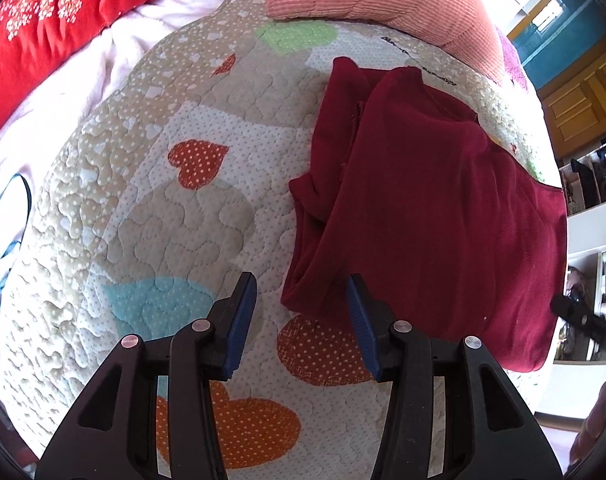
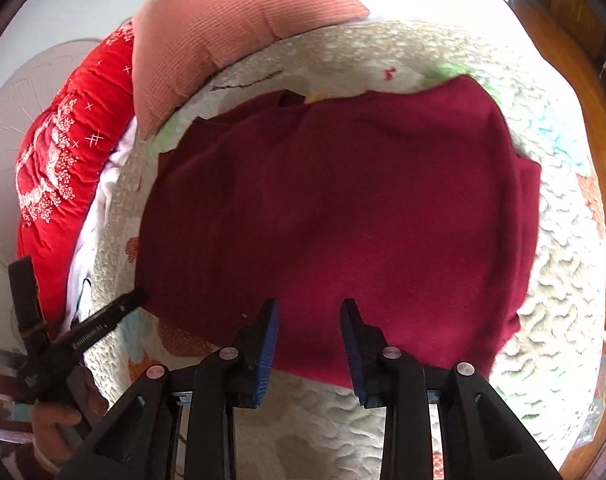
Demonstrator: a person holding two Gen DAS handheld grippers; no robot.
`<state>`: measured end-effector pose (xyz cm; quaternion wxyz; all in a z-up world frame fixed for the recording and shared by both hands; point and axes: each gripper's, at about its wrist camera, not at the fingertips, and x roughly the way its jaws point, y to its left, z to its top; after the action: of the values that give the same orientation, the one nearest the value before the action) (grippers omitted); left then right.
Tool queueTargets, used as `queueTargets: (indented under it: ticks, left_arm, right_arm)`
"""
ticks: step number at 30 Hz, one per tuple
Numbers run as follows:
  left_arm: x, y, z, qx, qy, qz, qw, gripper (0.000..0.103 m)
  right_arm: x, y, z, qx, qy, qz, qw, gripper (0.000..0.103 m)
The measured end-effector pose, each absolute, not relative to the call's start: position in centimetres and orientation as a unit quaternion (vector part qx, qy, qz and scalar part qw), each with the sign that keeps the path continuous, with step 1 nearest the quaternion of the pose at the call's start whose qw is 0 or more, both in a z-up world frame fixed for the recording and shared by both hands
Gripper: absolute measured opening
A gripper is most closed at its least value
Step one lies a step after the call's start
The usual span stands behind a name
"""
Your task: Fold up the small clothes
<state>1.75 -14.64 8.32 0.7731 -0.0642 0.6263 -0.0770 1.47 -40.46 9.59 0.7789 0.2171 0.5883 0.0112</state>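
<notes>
Garment [image 2: 335, 216], maroon and partly folded on the bed quilt [image 1: 151, 216], lies free at twelve o'clock of both spread, empty grippers, left [image 1: 303, 316] and right [image 2: 309, 344]; its loose folded layers could slip apart if one layer alone is pinched.

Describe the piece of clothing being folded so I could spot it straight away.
Look at the quilted bedspread patterned with coloured hearts, below the salmon ribbed pillow. On it lies a dark maroon garment, partly folded. It is plain and far darker than the bright red floral quilt beside the bedspread.
</notes>
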Motion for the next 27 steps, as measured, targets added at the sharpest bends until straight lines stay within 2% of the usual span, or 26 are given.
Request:
queueTargets:
  ticks: [13,23,24,26,27]
  left_arm:
    - [1.2,-13.5,5.9,-0.143,0.633,-0.087,0.756,0.046]
    - [0.9,-11.9,4.9,-0.197,0.629,-0.091,0.746,0.047]
    - [1.0,-11.8,4.9,-0.198,0.628,-0.092,0.747,0.047]
    - [1.4,-11.9,4.8,-0.198,0.627,-0.093,0.748,0.047]
    - [1.5,-12.0,4.8,-0.198,0.626,-0.094,0.748,0.047]
  right_arm:
    - [13.9,-29.0,10.1,0.184,0.592,0.106,0.778,0.03]
    - [18.9,-26.2,4.2,0.233,0.643,0.065,0.727,0.03]
    - [19.0,-26.2,3.9,0.235,0.641,0.058,0.728,0.025]
    - [19.1,-26.3,4.1,0.221,0.635,0.045,0.739,0.006]
    - [19.1,-26.4,4.6,0.223,0.623,0.05,0.748,0.006]
